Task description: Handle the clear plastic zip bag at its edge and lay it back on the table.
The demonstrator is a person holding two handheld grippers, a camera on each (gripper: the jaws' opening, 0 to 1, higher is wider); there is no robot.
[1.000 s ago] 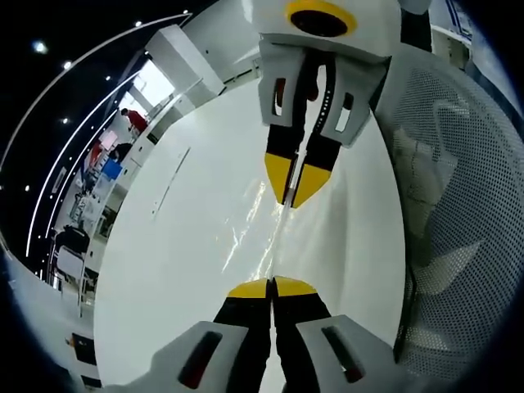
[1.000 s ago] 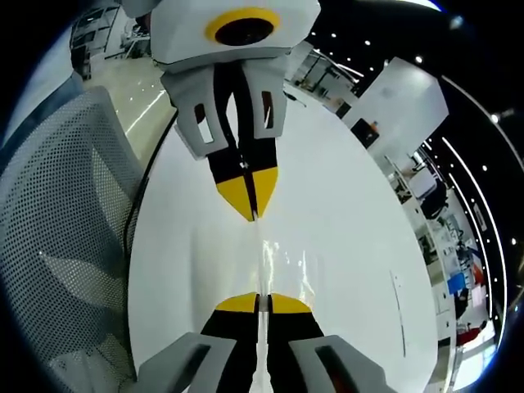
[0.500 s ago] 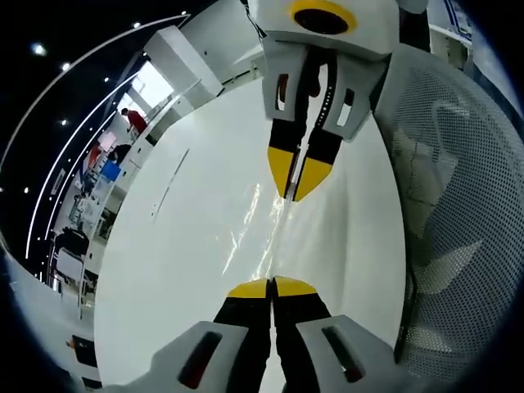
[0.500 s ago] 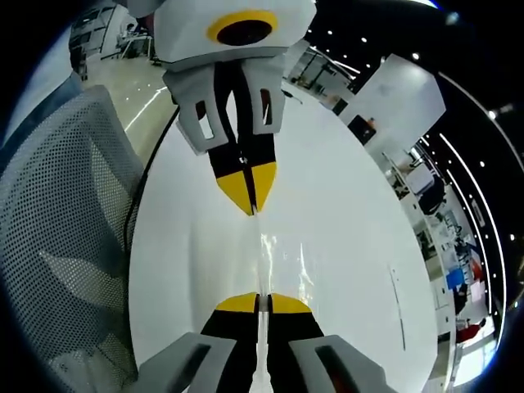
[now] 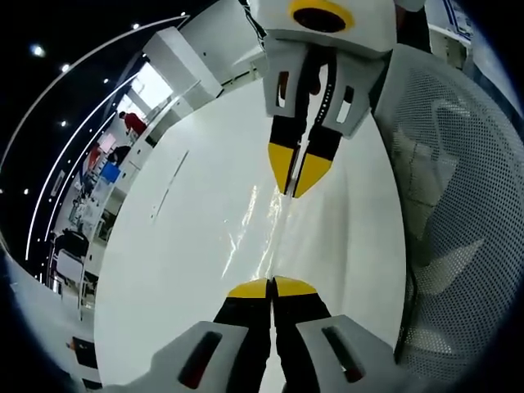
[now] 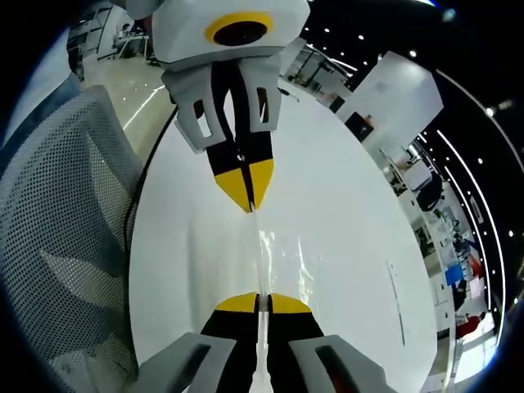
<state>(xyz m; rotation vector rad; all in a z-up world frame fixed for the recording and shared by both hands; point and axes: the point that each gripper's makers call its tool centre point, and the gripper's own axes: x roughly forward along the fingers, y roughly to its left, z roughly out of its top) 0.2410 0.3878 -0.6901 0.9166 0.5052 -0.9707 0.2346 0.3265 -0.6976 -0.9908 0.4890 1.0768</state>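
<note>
Almost nothing has shifted since the earlier pictures: the two grippers have drawn very slightly farther apart, and the bag between them looks a touch tauter.

Largest is the white table (image 5: 188, 270), its glossy top running away toward a dim office with ceiling lights. Beside the table stands a grey mesh chair (image 5: 458, 237), on the right of the left gripper view and on the left of the right gripper view (image 6: 57, 246).

Stretched above the table between the two grippers is the clear plastic zip bag (image 5: 274, 233), seen mostly as bright glints and a thin edge line; in the right gripper view it runs from the near jaws up to the far ones (image 6: 266, 254). Whether any part of it touches the table I cannot tell.

The left gripper (image 5: 271, 287) has its yellow-tipped jaws pressed together on the near edge of the bag, and it appears at the top of the right gripper view (image 6: 248, 190). The right gripper (image 6: 263, 303) likewise has its jaws pinched on the opposite edge, and it appears at the top of the left gripper view (image 5: 299, 173).
</note>
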